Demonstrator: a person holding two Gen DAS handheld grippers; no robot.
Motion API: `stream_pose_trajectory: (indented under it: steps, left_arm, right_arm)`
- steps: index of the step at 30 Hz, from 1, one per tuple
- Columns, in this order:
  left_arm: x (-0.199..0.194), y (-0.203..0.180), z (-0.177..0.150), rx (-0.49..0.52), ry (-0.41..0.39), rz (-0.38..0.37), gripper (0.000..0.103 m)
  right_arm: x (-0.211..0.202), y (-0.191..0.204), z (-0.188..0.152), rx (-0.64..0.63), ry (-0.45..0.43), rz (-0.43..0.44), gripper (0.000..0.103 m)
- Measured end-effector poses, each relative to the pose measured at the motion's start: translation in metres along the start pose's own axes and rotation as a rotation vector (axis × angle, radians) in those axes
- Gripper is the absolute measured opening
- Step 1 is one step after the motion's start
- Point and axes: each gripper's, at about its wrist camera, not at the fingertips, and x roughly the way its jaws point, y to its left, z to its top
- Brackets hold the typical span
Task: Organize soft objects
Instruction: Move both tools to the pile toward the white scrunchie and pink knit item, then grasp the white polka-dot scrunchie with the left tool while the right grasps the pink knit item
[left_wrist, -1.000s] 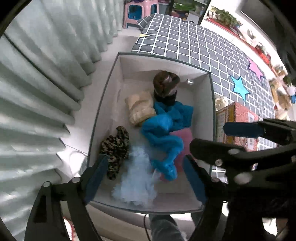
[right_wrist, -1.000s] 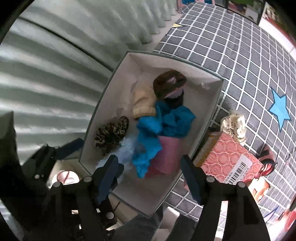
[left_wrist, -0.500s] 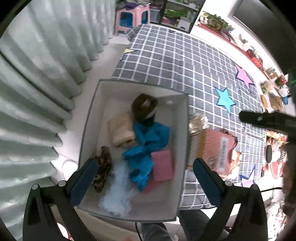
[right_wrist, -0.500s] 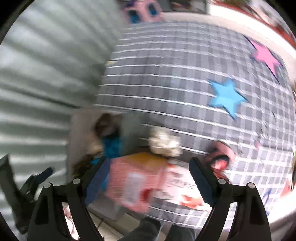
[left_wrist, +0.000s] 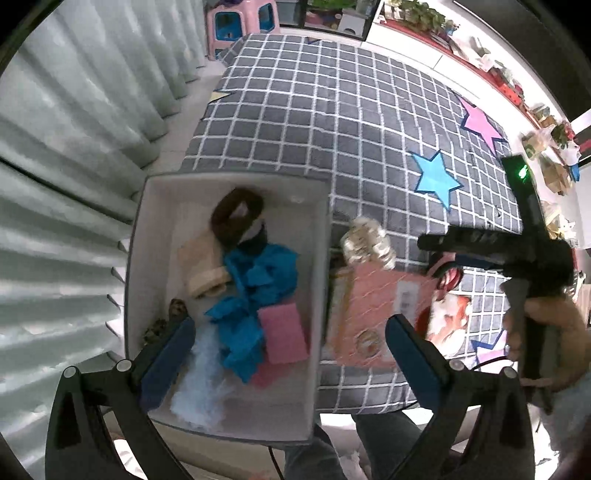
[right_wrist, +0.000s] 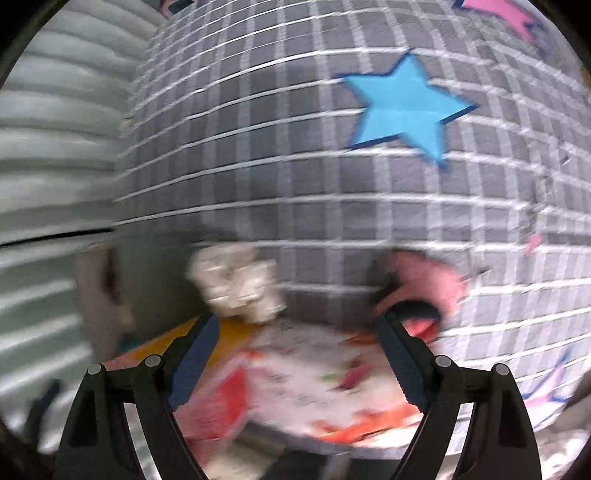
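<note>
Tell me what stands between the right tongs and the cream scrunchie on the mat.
Nothing visible does. The right tongs are open above the pink box, and the cream scrunchie lies on the mat just past the box's far edge, uncovered. The view is blurred.

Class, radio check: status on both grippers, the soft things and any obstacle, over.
Left gripper open, empty, above white bin. Right gripper open, empty, over pink box. Cream scrunchie outside bin, on checked mat. Pink box beside scrunchie, may crowd the approach.
</note>
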Motion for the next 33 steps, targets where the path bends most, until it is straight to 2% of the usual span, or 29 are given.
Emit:
stream_pose_trajectory:
  steps: [3,5,11,15,19,22,25,27,28,29,30,33]
  left_arm:
    - [0.001,-0.018,0.016,0.035,0.011,0.008,0.103]
    - [0.006,-0.039,0.032,0.078,0.032,0.025,0.103]
    - [0.033,-0.096,0.069,0.202,0.091,0.098,0.103]
    - [0.073,-0.130,0.089,0.256,0.178,0.137,0.103]
    - [0.112,-0.149,0.099,0.296,0.257,0.220,0.103]
    - [0.136,-0.154,0.103,0.299,0.316,0.255,0.103]
    - [0.159,-0.158,0.106,0.301,0.373,0.298,0.103]
    - [0.170,-0.160,0.106,0.305,0.399,0.318,0.103]
    - [0.176,-0.161,0.106,0.305,0.415,0.326,0.103]
    - [0.181,-0.161,0.106,0.302,0.429,0.328,0.103]
    - [0.187,-0.161,0.105,0.295,0.452,0.324,0.103]
    - [0.200,-0.164,0.105,0.284,0.497,0.319,0.103]
  right_arm:
    - [0.006,-0.020,0.002,-0.016,0.003,-0.096,0.088]
    - [0.012,-0.036,0.003,0.012,0.026,-0.102,0.088]
    - [0.039,-0.068,-0.001,0.072,0.097,-0.059,0.088]
    - [0.052,-0.077,-0.004,0.091,0.122,-0.005,0.088]
    - [0.060,-0.080,-0.007,0.070,0.129,0.004,0.088]
    - [0.063,-0.076,-0.013,0.038,0.114,0.001,0.088]
    - [0.062,-0.062,-0.018,0.004,0.103,-0.030,0.076]
    - [0.055,-0.065,-0.024,-0.010,0.080,-0.023,0.050]
    - [0.053,-0.066,-0.027,-0.008,0.078,0.012,0.043]
    - [0.048,-0.067,-0.024,0.002,0.088,0.041,0.039]
    - [0.047,-0.075,-0.026,0.025,0.100,0.082,0.039]
    - [0.037,-0.094,-0.032,0.056,0.085,0.116,0.039]
